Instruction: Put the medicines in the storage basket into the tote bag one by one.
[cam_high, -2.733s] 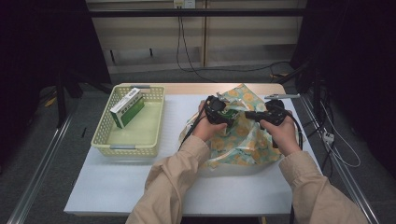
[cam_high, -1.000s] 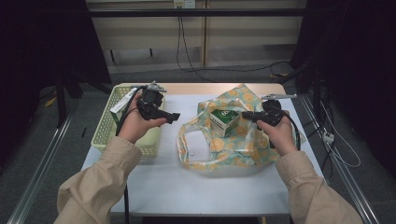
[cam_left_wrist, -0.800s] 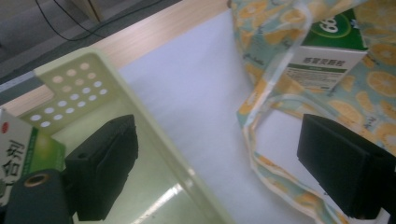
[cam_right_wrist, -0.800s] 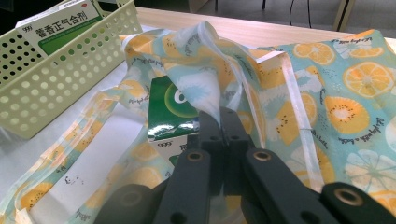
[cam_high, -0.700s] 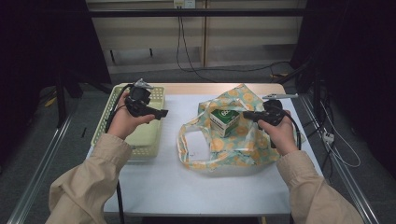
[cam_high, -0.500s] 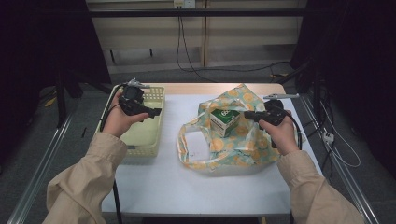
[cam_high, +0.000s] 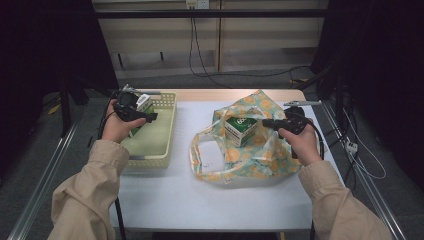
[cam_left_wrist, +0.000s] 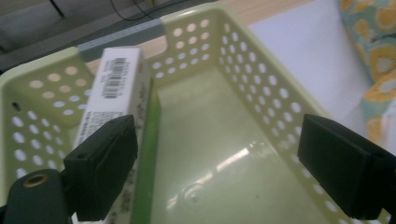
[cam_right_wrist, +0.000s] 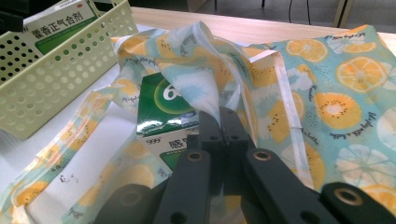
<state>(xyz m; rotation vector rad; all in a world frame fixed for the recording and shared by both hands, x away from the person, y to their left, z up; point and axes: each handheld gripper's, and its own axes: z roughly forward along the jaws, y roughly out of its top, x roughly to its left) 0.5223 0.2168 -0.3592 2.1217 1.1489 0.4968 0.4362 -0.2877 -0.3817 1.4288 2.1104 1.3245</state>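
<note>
From the high view, the left claw (cam_high: 150, 117) hangs released over the pale green basket (cam_high: 165, 145), the white-and-green box (cam_high: 144, 102) just behind it, while the right claw (cam_high: 267, 122) is clenched on the fruit-print bag (cam_high: 260, 152), a green carton (cam_high: 240, 129) sitting just left of its tip. A second ago the left claw was over the worktop (cam_high: 200, 195) between basket and bag; now it has swung out over the basket. The left gripper view has the box (cam_left_wrist: 114, 88) leaning on the basket wall (cam_left_wrist: 243, 60) behind its left jaw; I'd shift that way to straddle it squarely before closing. In the right gripper view the shut claw (cam_right_wrist: 223, 122) pinches bag cloth (cam_right_wrist: 336, 93), carton (cam_right_wrist: 163, 116) beyond; best hold the mouth open
</note>
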